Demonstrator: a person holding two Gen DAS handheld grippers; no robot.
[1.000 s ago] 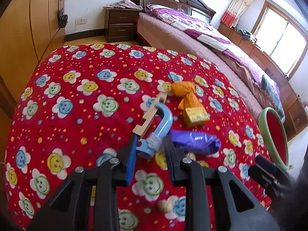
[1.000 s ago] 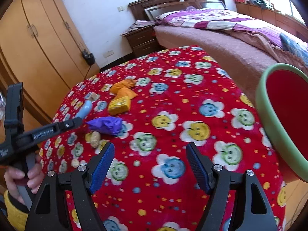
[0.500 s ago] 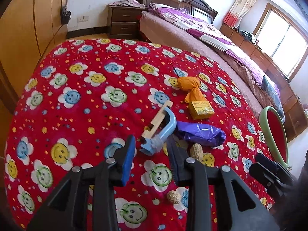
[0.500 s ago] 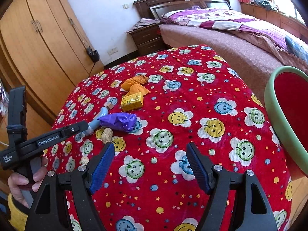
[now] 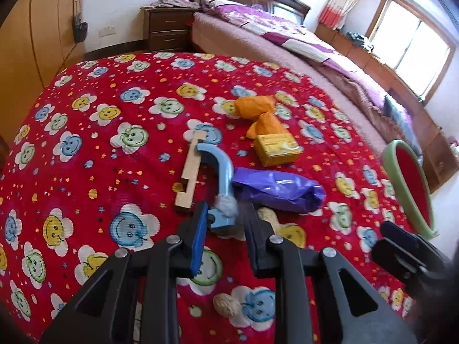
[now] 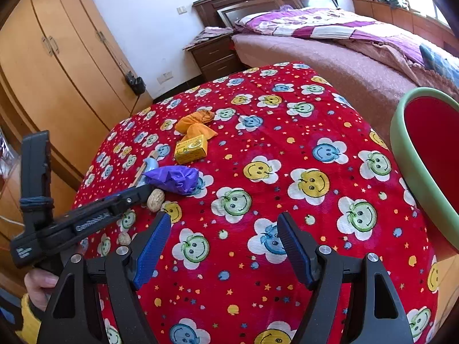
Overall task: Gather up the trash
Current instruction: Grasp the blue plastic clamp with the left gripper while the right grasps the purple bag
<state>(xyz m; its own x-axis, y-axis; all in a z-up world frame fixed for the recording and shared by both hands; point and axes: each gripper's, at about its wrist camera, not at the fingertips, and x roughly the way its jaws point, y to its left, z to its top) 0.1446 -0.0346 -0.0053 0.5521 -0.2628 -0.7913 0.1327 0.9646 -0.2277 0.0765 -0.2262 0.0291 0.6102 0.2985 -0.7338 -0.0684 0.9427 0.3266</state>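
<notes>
1. The left gripper [image 5: 225,222] has just been closing its fingers around the near end of the blue curved tube [image 5: 222,177]; whether the pads press yet, I cannot tell.
2. The tube lies on the tabletop [image 5: 86,132], beside the purple wrapper [image 5: 278,189].
3. A grasp looks imminent; the red bin [image 6: 430,154] awaits.
4. The right gripper [image 6: 223,246] hangs released, empty.

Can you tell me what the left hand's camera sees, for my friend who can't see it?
The left tool has been closing around the end of a curved blue piece lying on a red smiley-flower cloth. Beside it lie a wooden strip, a purple bag and a yellow box.
</notes>
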